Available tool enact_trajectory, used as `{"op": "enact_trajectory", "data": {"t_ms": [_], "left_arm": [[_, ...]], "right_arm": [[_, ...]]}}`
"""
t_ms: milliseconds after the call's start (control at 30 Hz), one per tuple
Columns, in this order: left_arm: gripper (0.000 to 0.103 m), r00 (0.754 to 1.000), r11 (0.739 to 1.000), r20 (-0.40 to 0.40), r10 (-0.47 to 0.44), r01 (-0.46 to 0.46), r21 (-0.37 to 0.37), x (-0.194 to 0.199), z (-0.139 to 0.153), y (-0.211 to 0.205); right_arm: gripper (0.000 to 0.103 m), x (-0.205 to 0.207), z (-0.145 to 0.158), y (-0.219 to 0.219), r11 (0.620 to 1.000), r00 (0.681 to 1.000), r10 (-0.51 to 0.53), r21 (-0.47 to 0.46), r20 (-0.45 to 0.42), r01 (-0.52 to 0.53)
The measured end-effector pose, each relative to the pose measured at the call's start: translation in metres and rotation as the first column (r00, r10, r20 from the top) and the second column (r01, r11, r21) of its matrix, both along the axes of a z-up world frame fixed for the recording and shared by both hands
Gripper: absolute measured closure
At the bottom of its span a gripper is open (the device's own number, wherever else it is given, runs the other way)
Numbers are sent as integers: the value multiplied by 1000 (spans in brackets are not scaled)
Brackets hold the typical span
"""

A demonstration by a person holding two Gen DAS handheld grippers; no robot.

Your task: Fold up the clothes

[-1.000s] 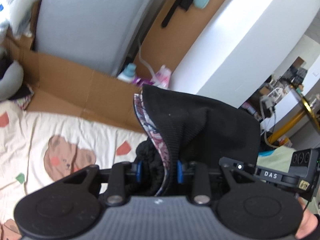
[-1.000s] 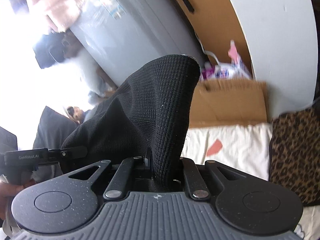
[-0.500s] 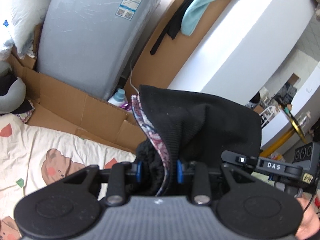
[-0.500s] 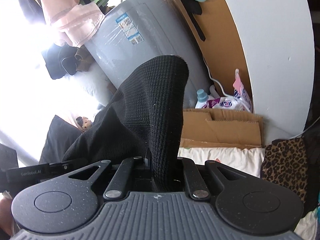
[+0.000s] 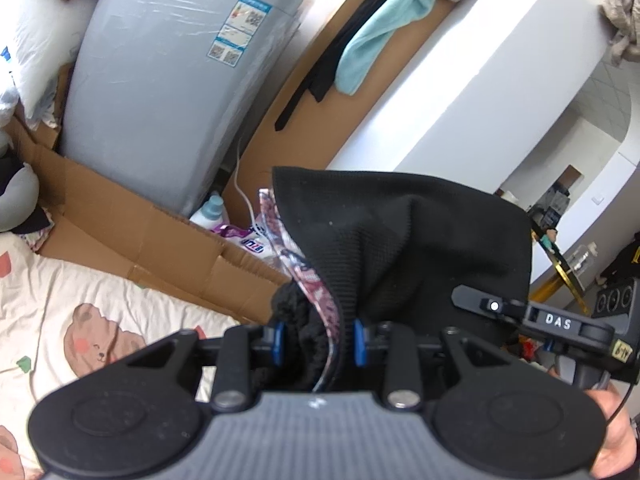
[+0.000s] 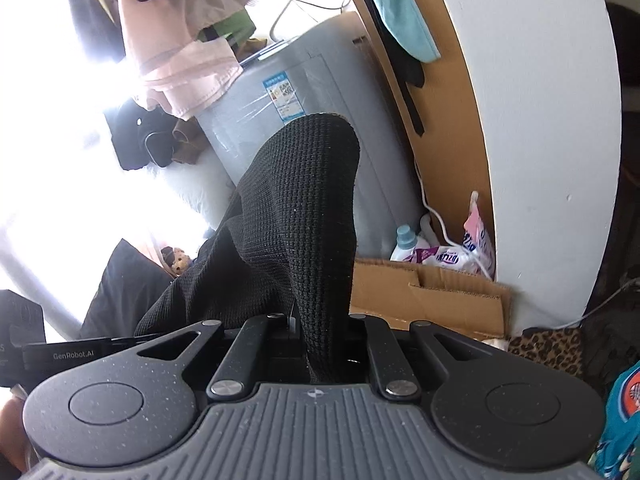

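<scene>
Bedsheet (image 5: 48, 296) with bear print lies low under us, beside flattened cardboard (image 5: 132, 224) and a grey appliance (image 5: 168, 92). We hold the black knit garment (image 5: 400, 240) lifted in the air between both tools. Our left gripper (image 5: 318, 340) is clamped on its bunched edge with patterned lining, our right gripper (image 6: 320, 340) on another fold.

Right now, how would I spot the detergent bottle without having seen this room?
Find the tall grey appliance wrapped in plastic film. At its foot, behind the cardboard, stands the detergent bottle. It is white with a pale blue cap, unlike the purple printed bag beside it.
</scene>
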State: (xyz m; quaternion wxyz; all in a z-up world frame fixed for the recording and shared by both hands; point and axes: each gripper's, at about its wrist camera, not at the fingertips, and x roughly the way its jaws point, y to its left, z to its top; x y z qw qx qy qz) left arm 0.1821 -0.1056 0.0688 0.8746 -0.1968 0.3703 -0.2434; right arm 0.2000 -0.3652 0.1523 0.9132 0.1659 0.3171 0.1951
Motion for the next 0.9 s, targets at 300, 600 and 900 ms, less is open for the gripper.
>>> {"op": "enact_trajectory", "data": {"t_ms": [300, 600, 900], "left_arm": [[69, 998, 998, 1, -68, 68, -8, -7, -24, -30], [69, 989, 987, -23, -144, 142, -74, -9, -70, -82], [69, 974, 970, -24, -224, 220, -100, -6, -94, -134]], "right_arm": [[96, -22, -10, -27, 999, 1000, -29, -28, -2, 29], [95, -49, -35, -72, 992, 996, -91, -92, -16, 90], [95, -75, -54, -126, 984, 992, -127, -127, -1, 126]]}}
